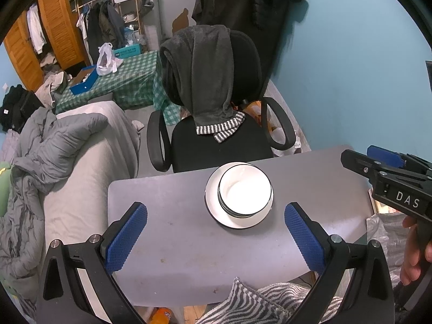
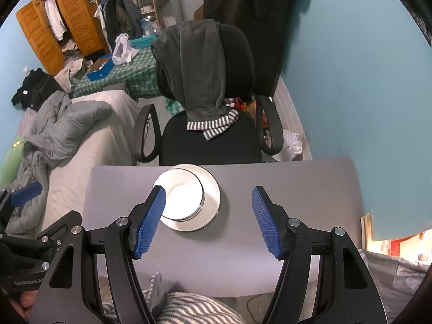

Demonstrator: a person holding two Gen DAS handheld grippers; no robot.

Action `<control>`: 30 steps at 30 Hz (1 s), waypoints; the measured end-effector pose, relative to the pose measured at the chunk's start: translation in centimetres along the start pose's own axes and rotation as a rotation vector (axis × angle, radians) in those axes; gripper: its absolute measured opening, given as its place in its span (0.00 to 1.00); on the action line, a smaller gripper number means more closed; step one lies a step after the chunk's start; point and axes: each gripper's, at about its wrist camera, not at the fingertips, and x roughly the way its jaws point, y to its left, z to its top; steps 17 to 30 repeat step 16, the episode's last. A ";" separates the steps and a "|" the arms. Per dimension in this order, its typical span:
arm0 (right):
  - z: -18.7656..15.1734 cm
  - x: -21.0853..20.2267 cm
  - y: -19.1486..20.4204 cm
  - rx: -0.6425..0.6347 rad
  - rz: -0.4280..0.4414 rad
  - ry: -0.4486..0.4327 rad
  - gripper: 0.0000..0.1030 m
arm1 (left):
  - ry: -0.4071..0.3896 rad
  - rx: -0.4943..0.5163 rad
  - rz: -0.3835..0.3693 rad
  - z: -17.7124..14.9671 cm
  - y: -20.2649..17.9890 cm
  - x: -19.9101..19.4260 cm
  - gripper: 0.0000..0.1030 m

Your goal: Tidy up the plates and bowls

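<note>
On the grey tabletop (image 1: 189, 243), a stack of white black-rimmed bowls (image 1: 245, 192) sits on a white round plate (image 1: 216, 210), ahead of the left gripper (image 1: 216, 240) with its 2 blue-padded fingers (image 1: 127, 239) spread apart, near a black office chair (image 1: 216, 145).

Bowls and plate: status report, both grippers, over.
Left gripper open, empty. Right gripper open, empty. Bowls stacked on plate, far side of table. Nothing in the way.
</note>
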 end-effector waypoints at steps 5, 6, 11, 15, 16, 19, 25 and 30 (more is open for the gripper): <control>0.0 0.1 0.0 -0.003 0.000 0.003 0.63 | -0.003 -0.006 -0.001 0.1 0.1 0.0 1.00; 0.1 0.2 0.1 -0.005 0.001 0.004 0.63 | -0.006 -0.006 -0.002 0.1 0.0 0.1 1.00; 0.4 0.5 0.2 -0.021 0.006 0.007 0.63 | -0.015 -0.007 0.017 0.1 -0.2 0.0 1.00; 0.7 0.8 0.3 -0.033 0.011 0.009 0.63 | -0.018 -0.007 0.023 0.2 -0.2 0.0 1.00; 0.8 0.9 0.3 -0.035 0.012 0.009 0.63 | -0.014 -0.009 0.027 0.3 -0.2 0.0 1.00; 0.8 0.9 0.3 -0.035 0.012 0.009 0.63 | -0.014 -0.009 0.027 0.3 -0.2 0.0 1.00; 0.8 0.9 0.3 -0.035 0.012 0.009 0.63 | -0.014 -0.009 0.027 0.3 -0.2 0.0 1.00; 0.8 0.9 0.3 -0.035 0.012 0.009 0.63 | -0.014 -0.009 0.027 0.3 -0.2 0.0 1.00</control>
